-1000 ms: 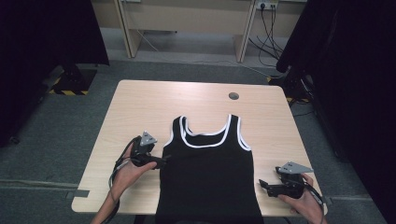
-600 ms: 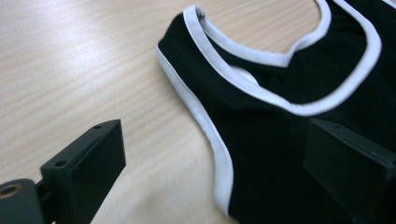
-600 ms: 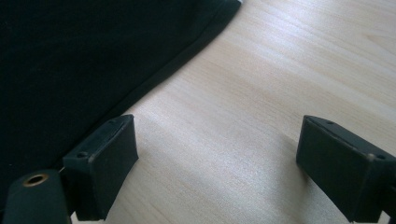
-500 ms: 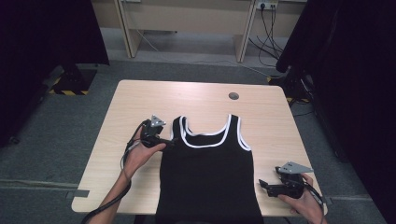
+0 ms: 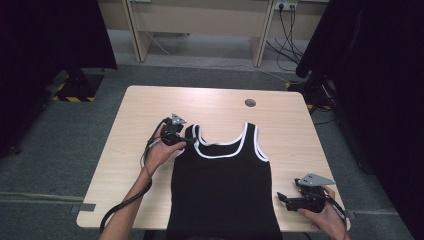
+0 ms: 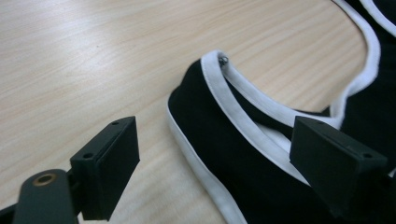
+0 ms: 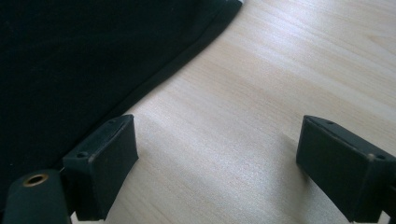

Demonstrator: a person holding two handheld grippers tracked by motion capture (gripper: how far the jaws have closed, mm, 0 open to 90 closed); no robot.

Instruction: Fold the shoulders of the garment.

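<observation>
A black tank top (image 5: 220,190) with white trim lies flat on the light wooden table (image 5: 220,107), neckline away from me. My left gripper (image 5: 188,141) is at its left shoulder strap (image 6: 219,116). The jaws have just been closing, with the strap lying between them, and the pads (image 6: 109,163) stand clear of the cloth. My right gripper (image 5: 281,198) rests near the table's front right, beside the top's lower right side. In the right gripper view its open jaws (image 7: 217,163) straddle bare wood (image 7: 261,93), the black hem edge (image 7: 70,60) just left of them.
A round cable hole (image 5: 250,103) sits in the far half of the table. The left gripper's cable (image 5: 125,205) trails off the front edge. Black curtains hang at both sides, and desk legs and wall cables stand beyond the table.
My left hand has moved away from me along the top's left side, from its waist to the shoulder strap. The right gripper has stayed where it was.
</observation>
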